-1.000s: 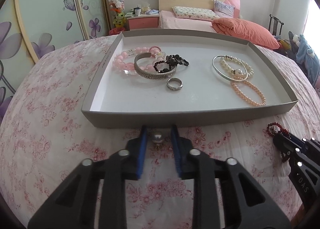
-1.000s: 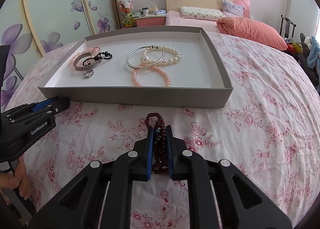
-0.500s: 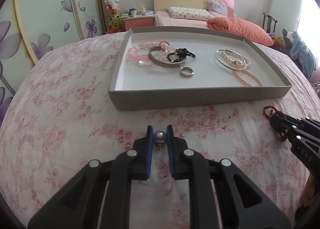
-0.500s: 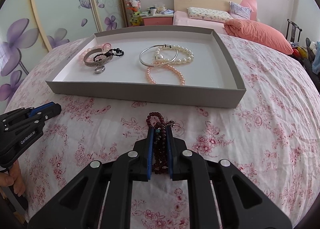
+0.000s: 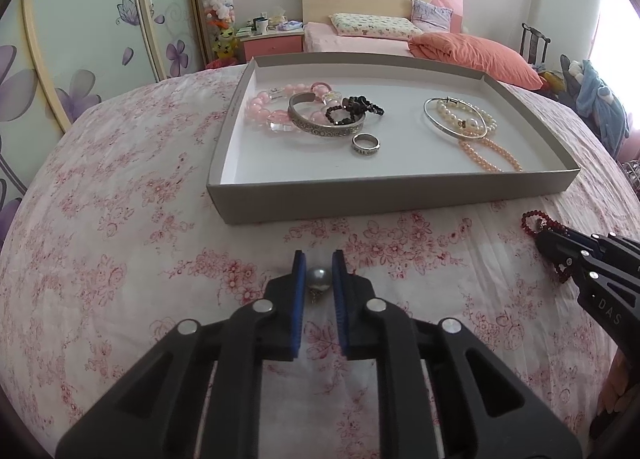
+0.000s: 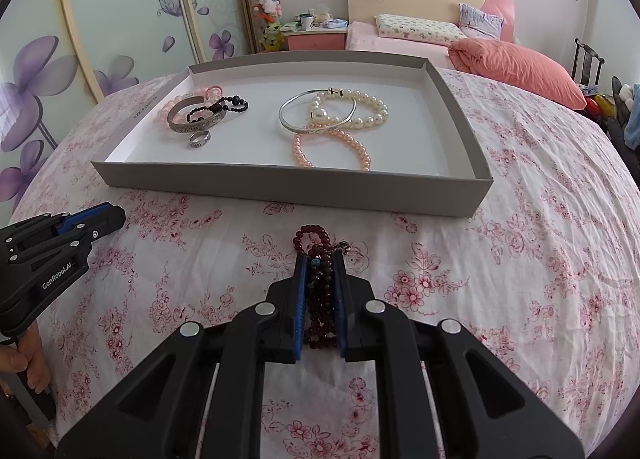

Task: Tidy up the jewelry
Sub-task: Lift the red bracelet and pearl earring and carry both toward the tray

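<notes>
The left gripper [image 5: 319,279] has its blue-padded jaws closed on a small round grey pearl earring [image 5: 318,277], hard, light and slippery, best pinched across its middle. The right gripper [image 6: 319,291] clamps a limp strand of dark red beads [image 6: 318,287], likely to dangle and swing. Both are held over the pink-flowered bedspread [image 5: 120,219], just short of the shallow grey cardboard tray [image 6: 280,189] of bracelets.

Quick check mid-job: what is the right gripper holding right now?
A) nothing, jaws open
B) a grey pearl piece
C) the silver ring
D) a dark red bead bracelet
D: the right gripper has its jaws closed on the dark red bead bracelet, short of the tray; the silver ring lies in the tray.
</notes>
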The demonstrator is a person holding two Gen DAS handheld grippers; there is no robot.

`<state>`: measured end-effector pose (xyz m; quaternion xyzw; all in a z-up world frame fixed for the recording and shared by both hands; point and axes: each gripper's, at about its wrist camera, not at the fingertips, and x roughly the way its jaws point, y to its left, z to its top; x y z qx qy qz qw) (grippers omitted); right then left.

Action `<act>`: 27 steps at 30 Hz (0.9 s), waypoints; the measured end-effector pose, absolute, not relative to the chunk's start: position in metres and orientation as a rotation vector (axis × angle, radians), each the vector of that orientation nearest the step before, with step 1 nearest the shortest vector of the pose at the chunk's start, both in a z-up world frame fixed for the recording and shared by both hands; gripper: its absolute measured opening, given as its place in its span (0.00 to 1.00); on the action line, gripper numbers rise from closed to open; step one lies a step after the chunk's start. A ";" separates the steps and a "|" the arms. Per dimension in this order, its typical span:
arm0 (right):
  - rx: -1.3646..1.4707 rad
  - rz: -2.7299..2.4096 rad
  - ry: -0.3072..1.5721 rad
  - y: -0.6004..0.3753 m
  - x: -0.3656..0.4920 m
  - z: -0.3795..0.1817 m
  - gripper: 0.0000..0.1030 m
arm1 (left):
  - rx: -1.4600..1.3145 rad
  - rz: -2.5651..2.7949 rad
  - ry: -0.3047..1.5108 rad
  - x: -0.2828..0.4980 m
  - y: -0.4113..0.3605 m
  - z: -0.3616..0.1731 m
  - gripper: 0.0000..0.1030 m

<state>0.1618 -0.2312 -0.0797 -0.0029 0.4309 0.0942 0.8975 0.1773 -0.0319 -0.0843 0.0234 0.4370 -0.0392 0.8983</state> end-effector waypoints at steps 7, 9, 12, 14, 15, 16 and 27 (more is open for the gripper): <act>-0.002 0.197 0.891 -0.233 0.162 -0.079 0.12 | 0.032 -0.089 0.904 0.177 -0.029 -0.084 0.13; 0.005 0.200 0.889 -0.234 0.162 -0.078 0.12 | 0.008 -0.105 0.901 0.176 -0.026 -0.083 0.13; 0.012 0.198 0.886 -0.236 0.161 -0.078 0.12 | -0.042 -0.139 0.883 0.172 -0.019 -0.081 0.13; 0.017 0.199 0.887 -0.236 0.162 -0.078 0.12 | -0.048 -0.155 0.849 0.167 -0.017 -0.076 0.13; 0.019 0.199 0.888 -0.236 0.161 -0.078 0.12 | -0.048 -0.165 0.833 0.165 -0.017 -0.074 0.13; 0.023 0.201 0.890 -0.237 0.162 -0.078 0.12 | -0.037 -0.170 0.814 0.162 -0.018 -0.071 0.13; 0.033 0.201 0.891 -0.237 0.161 -0.078 0.12 | -0.002 -0.165 0.790 0.161 -0.026 -0.067 0.13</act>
